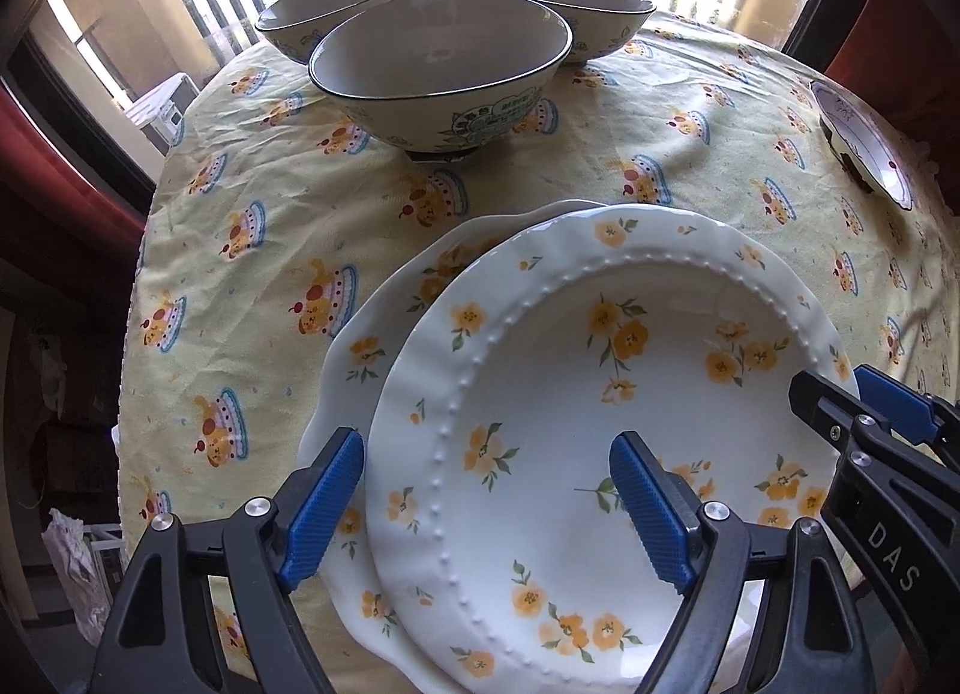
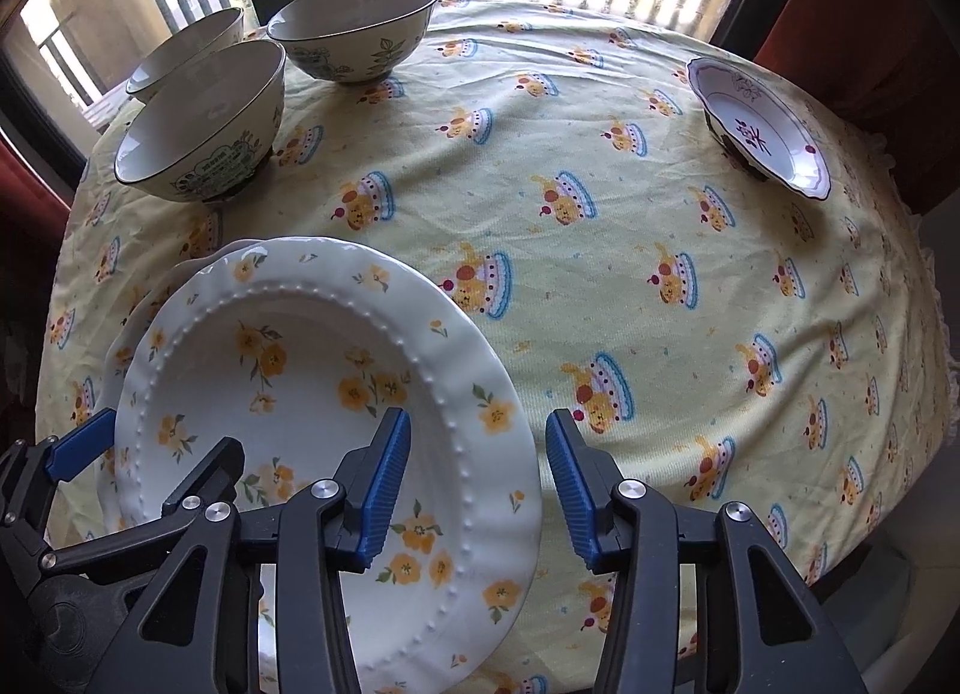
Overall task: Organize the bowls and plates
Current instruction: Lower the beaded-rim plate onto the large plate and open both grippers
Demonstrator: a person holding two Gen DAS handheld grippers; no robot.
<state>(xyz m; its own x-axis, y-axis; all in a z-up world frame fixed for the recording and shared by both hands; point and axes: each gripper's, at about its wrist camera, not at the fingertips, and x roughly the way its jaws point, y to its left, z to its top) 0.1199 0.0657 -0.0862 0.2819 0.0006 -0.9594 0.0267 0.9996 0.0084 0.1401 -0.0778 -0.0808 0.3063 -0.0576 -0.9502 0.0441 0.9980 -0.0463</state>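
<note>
The top plate [image 1: 600,424], white with yellow flowers and a beaded ring, lies on a second plate [image 1: 384,334] of the same pattern, shifted so that the lower one shows past its edge on the side of the three bowls; I take this top plate as the landmark. The left gripper [image 1: 486,502] points steeply down at the left part of the plate's rim, with one blue finger outside the rim and the other over the plate's well; its jaws stand wide and press on nothing. The right gripper [image 2: 480,484] straddles the opposite rim in the same way, one finger over the well and one beyond the edge above the tablecloth [image 2: 600,214]; its jaws are only partly apart, and a clear gap remains on each side of the rim, so it holds nothing yet. The rim therefore runs between the fingers of both tools, and both hands are about equally near. The nearest bowl [image 1: 441,63] and two others [image 1: 336,9] [image 1: 567,3] stand well apart beyond the plate, and a small dish [image 2: 759,129] stands far beyond its right side. I judge that the coming move is a pinch on both rims, so each inner finger must stay above the plate.
</note>
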